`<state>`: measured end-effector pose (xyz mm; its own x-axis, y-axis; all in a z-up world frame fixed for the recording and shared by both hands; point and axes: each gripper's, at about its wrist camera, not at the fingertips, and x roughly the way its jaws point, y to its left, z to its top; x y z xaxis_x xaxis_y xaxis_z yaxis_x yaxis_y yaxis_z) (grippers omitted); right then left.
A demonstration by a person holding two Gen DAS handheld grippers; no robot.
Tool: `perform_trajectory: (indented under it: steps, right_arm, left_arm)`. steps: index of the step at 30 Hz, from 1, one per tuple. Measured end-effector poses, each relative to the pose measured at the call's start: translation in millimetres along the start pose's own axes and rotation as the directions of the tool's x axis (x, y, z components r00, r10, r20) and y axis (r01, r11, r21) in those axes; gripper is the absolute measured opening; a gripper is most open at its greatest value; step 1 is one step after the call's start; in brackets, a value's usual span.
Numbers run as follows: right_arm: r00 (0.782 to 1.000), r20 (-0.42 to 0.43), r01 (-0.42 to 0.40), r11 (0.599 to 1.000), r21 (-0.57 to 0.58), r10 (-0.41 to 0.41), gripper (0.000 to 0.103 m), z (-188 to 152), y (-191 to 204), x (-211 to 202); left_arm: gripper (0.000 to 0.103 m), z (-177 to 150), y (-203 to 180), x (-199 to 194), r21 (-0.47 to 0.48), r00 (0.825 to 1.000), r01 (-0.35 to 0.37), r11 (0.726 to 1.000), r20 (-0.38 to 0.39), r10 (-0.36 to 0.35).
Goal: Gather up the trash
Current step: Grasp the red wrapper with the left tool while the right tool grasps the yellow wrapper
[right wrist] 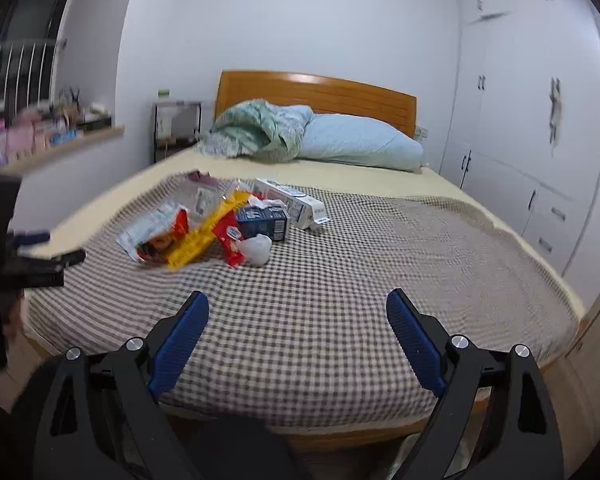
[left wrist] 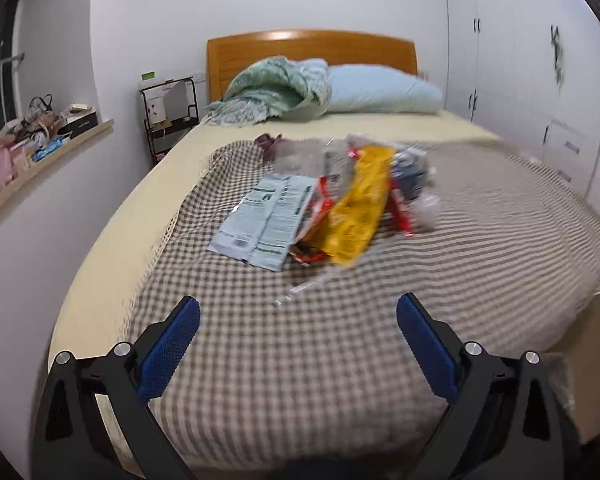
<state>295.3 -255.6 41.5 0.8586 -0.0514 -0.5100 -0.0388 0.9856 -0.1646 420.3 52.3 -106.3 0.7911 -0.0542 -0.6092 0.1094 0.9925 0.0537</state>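
Observation:
A heap of trash lies on the checked blanket [left wrist: 340,340] in the middle of the bed: a pale printed wrapper [left wrist: 264,220], a yellow wrapper [left wrist: 360,208] [right wrist: 204,236], red wrappers [right wrist: 230,240], a dark blue carton [right wrist: 262,220], a long white box [right wrist: 292,200] and a crumpled white wad [right wrist: 256,250]. My left gripper [left wrist: 298,312] is open, short of the heap, with nothing between its blue pads. My right gripper [right wrist: 298,308] is open too, over the blanket to the right of the heap. The left gripper's tool [right wrist: 4,264] shows at the right wrist view's left edge.
A pillow [left wrist: 380,90] and a bunched green quilt [left wrist: 272,92] lie by the wooden headboard [left wrist: 312,46]. A black bedside rack [left wrist: 168,112] stands left of the bed. A cluttered window ledge [left wrist: 40,140] runs along the left wall. White wardrobes [right wrist: 532,140] line the right wall.

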Motion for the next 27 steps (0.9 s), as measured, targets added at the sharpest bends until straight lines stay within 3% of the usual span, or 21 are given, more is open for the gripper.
perform_trajectory:
  steps: [4, 6, 9, 13, 14, 15, 16, 17, 20, 21, 24, 26, 27]
  right_arm:
    - [0.999, -0.04, -0.015, 0.999, -0.043, 0.013, 0.086, 7.9, 8.5, 25.7]
    - [0.995, -0.093, -0.042, 0.998, -0.038, 0.038, 0.086, 9.8, 11.7, 46.2]
    - [0.983, -0.154, -0.1, 0.995, 0.007, 0.1, 0.086, 12.1, 15.5, 71.5]
    - [0.963, -0.209, -0.16, 0.984, 0.078, 0.173, 0.086, 16.1, 24.8, 106.9]
    - [0.96, -0.216, -0.164, 0.983, 0.079, 0.178, 0.086, 17.7, 31.1, 117.8]
    - [0.958, -0.218, -0.175, 0.981, 0.082, 0.189, 0.086, 19.0, 37.6, 127.5]
    - [0.954, -0.219, -0.19, 0.978, 0.089, 0.206, 0.086, 20.7, 43.7, 136.9]
    - [0.945, -0.219, -0.223, 0.969, 0.107, 0.241, 0.086, 24.0, 53.2, 151.6]
    - [0.927, -0.221, -0.279, 0.951, 0.136, 0.304, 0.083, 30.4, 75.2, 185.6]
    - [0.922, -0.221, -0.294, 0.946, 0.136, 0.319, 0.071, 33.1, 86.0, 200.3]
    - [0.899, -0.239, -0.334, 0.927, 0.17, 0.367, 0.065, 38.6, 108.8, 241.6]
    - [0.88, -0.239, -0.345, 0.899, 0.269, 0.409, 0.062, 39.2, 113.8, 273.9]
    - [0.87, -0.246, -0.349, 0.885, 0.308, 0.428, 0.055, 39.3, 114.7, 284.9]
  left_arm:
    - [0.089, 21.9, 11.1, 54.3, 0.016, 0.998, 0.044, 0.999, -0.045, -0.044]
    - [0.069, 31.8, 15.4, 88.4, 0.009, 0.989, 0.099, 0.995, -0.109, -0.098]
    - [0.058, 40.1, 19.6, 132.4, -0.011, 0.978, 0.122, 0.992, -0.168, -0.122]
    - [0.054, 47.4, 18.9, 174.2, 0.01, 0.973, 0.131, 0.991, -0.194, -0.127]
    - [0.044, 47.7, 18.3, 179.2, 0.008, 0.969, 0.148, 0.989, -0.2, -0.144]
    - [0.022, 47.4, 18.3, 185.3, 0.003, 0.963, 0.173, 0.985, -0.209, -0.168]
    - [0.008, 47.1, 18.4, 188.6, -0.005, 0.957, 0.193, 0.981, -0.221, -0.19]
    - [0.0, 46.8, 19.1, 188.8, -0.02, 0.954, 0.199, 0.98, -0.226, -0.198]
    - [0.0, 52.7, 30.1, 166.7, -0.117, 0.942, 0.273, 0.955, -0.169, -0.29]
    - [0.0, 56.5, 34.5, 153.7, -0.137, 0.942, 0.289, 0.947, -0.137, -0.307]
    - [0.0, 65.0, 46.6, 131.3, -0.173, 0.955, 0.267, 0.948, -0.082, -0.284]
    - [0.0, 66.7, 57.3, 119.3, -0.19, 0.968, 0.221, 0.957, -0.075, -0.238]
    - [0.0, 66.5, 61.6, 114.7, -0.193, 0.973, 0.202, 0.96, -0.068, -0.218]
